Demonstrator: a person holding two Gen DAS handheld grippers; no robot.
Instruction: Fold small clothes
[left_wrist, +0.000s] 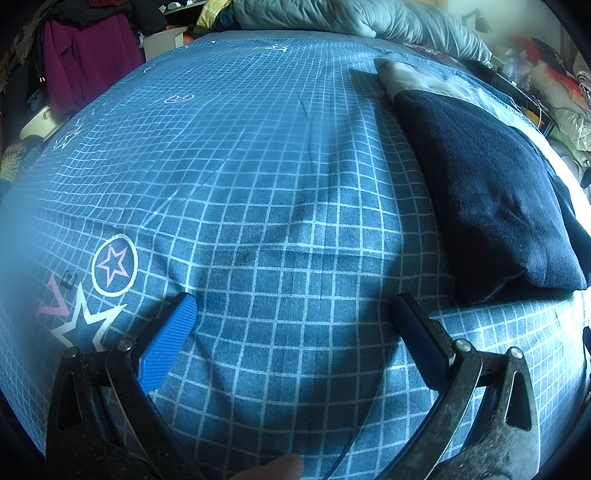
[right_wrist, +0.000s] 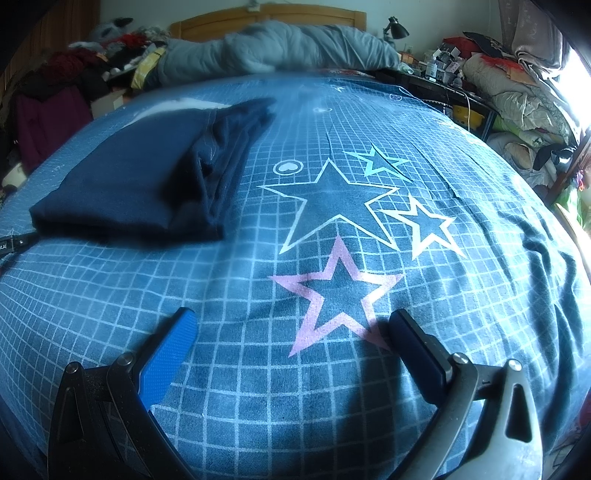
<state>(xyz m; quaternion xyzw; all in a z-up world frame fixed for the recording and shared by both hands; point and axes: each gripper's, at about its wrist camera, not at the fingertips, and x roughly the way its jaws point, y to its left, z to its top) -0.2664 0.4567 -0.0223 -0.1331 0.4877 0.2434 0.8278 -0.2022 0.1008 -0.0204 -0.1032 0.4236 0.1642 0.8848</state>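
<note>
A dark navy folded garment (left_wrist: 487, 184) lies flat on the blue checked bedsheet (left_wrist: 258, 184), to the right in the left wrist view and at the upper left in the right wrist view (right_wrist: 140, 181). A grey-white piece of cloth (left_wrist: 410, 75) sticks out beyond its far end. My left gripper (left_wrist: 293, 306) is open and empty, just above the sheet, left of the garment's near corner. My right gripper (right_wrist: 291, 323) is open and empty over the sheet (right_wrist: 258, 369), above a pink star print (right_wrist: 338, 291), to the right of the garment.
A grey quilt (right_wrist: 280, 50) is bunched at the head of the bed under a wooden headboard (right_wrist: 266, 16). Piled clothes and a purple garment (left_wrist: 85, 62) stand along the left side. A cluttered desk with a lamp (right_wrist: 395, 27) and stacked bedding (right_wrist: 524, 99) line the right side.
</note>
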